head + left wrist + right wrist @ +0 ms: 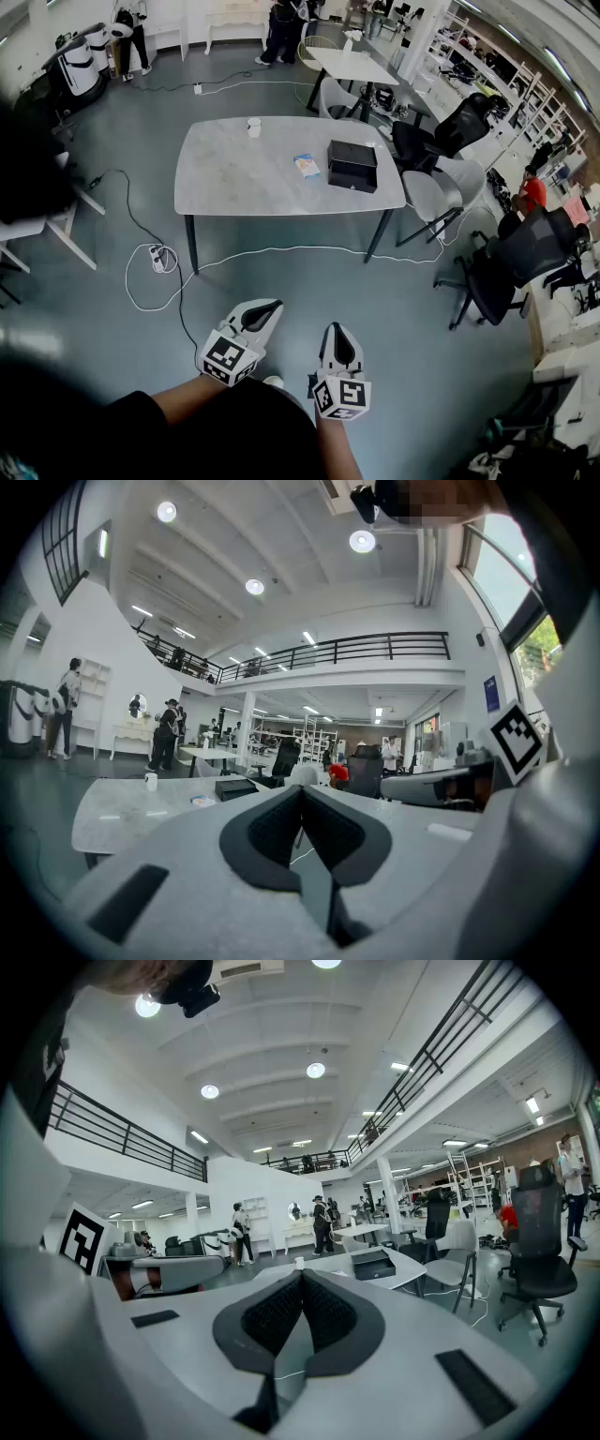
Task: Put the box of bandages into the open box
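Grey table (234, 178) stands well ahead of you. Black open box (352, 165) sits on its right half. Your left gripper (271, 308) and right gripper (337, 330) are low by your body, well apart from table, each with jaws pressed together, nothing between. Box of bandages (307, 166) — small, flat, white-and-blue — lies on tabletop just left of open box, not touching.

box of bandages (307, 166): far ahead of both jaws, print too small to read | open box (352, 165): inside too dark to tell | left forearm (178, 394): behind jaws, upper part hidden
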{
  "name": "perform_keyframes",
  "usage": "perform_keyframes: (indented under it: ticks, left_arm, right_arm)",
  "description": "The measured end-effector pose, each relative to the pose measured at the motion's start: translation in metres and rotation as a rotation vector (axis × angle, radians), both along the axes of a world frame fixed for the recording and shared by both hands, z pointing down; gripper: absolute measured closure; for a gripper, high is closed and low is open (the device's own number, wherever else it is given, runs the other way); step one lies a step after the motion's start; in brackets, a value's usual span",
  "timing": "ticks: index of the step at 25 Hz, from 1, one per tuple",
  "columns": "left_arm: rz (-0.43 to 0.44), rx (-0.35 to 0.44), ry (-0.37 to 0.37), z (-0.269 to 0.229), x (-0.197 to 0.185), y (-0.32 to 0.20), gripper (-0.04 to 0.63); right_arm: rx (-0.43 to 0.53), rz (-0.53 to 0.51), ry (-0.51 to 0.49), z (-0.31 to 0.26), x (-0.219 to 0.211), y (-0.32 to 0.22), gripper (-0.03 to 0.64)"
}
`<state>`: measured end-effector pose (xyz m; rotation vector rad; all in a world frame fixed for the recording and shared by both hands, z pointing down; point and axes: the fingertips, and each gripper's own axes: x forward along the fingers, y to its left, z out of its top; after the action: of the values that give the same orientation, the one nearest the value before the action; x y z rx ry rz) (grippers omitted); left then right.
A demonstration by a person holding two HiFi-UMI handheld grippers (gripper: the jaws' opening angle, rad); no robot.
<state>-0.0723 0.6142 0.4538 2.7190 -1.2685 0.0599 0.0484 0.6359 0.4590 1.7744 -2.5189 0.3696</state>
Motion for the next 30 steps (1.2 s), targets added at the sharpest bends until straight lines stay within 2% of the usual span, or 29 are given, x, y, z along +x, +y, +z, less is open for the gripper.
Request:
perform_keyframes:
  ticks: [3, 8, 15, 22, 30]
  left_arm:
    - [-0.004, 0.002, 0.001, 0.006, 0.021, 0.003, 0.578]
    - [-0.025, -0.031, -0.019, 0.021, 0.040, 0.008, 0.578]
    - [-0.026, -0.052, -0.037, 0.029, 0.055, -0.003, 0.578]
    - [-0.012, -0.104, -0.021, 0.047, 0.065, -0.049, 0.578]
    - [0.008, -0.146, 0.014, 0.057, 0.063, -0.137, 0.578]
  right_arm:
    - [0.009, -0.024, -0.013, 0.006, 0.016, 0.004, 0.604]
    - [0.023, -0.127, -0.062, 0.016, 0.020, 0.018, 0.603]
    - [-0.001, -0.159, -0.076, 0.026, 0.025, 0.008, 0.603]
    - [-0.036, -0.131, -0.059, 0.036, 0.039, -0.031, 0.603]
    - [-0.095, -0.088, -0.041, 0.046, 0.049, -0.113, 0.603]
